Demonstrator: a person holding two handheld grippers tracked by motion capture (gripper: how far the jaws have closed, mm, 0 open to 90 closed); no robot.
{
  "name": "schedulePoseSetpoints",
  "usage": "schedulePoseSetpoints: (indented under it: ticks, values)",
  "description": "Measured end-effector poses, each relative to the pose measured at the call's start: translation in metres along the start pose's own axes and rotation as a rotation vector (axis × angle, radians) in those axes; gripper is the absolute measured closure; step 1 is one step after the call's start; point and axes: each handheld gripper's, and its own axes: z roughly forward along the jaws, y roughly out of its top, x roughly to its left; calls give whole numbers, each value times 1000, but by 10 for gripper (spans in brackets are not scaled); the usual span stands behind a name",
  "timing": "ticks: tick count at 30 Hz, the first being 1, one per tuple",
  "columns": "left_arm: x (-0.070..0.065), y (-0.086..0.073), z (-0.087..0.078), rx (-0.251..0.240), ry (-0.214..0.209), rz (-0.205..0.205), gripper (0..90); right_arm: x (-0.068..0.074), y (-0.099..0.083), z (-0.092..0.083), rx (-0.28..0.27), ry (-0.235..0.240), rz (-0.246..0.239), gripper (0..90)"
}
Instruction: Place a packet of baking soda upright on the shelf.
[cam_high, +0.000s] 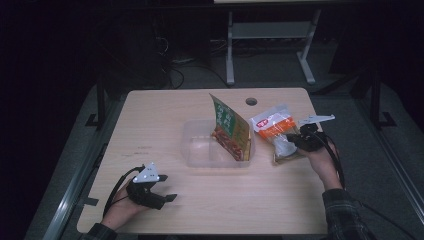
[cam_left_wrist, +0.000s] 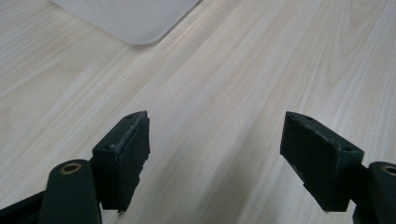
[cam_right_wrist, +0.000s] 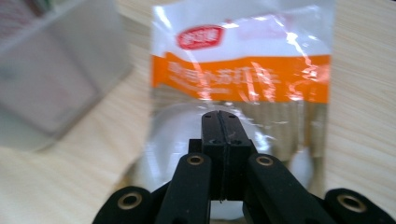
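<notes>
Table (cam_high: 165, 210): R claw (cam_right_wrist: 219, 114) (pads together) over bag (cam_right_wrist: 243, 70)

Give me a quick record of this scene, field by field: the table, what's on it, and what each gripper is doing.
surface: light wooden table with a round hole near its far edge
container: clear plastic tub at the middle
in container: green and red food pouch standing tilted at the tub's right end
beside container: orange and white clear bag lying flat on the table to the right
left gripper: jaws wide open over bare wood, nothing between them
right gripper: jaws closed together at the near end of the bag; whether film is pinched is unclear
</notes>
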Motion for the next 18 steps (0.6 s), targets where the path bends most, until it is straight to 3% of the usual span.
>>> schedulePoseSetpoints:
  ticks: [3,6,10,11,16,18]
  values:
    - [0,0,1,0,0,2,236,-9,0,8,20,-37,-21,898]
    - [0,0,1,2,-2,5,236,-14,-1,15,43,-29,-18,898]
    - [1,-1,1,1,-2,3,236,-8,-7,25,124,-30,-76,899]
    - [0,-1,1,0,-1,1,236,-8,-7,24,126,-13,-59,900]
    - [0,-1,1,3,-4,2,236,-4,-11,19,144,-11,-83,900]
    - [0,-1,2,-2,-5,-4,236,-5,-15,16,134,2,-71,900]
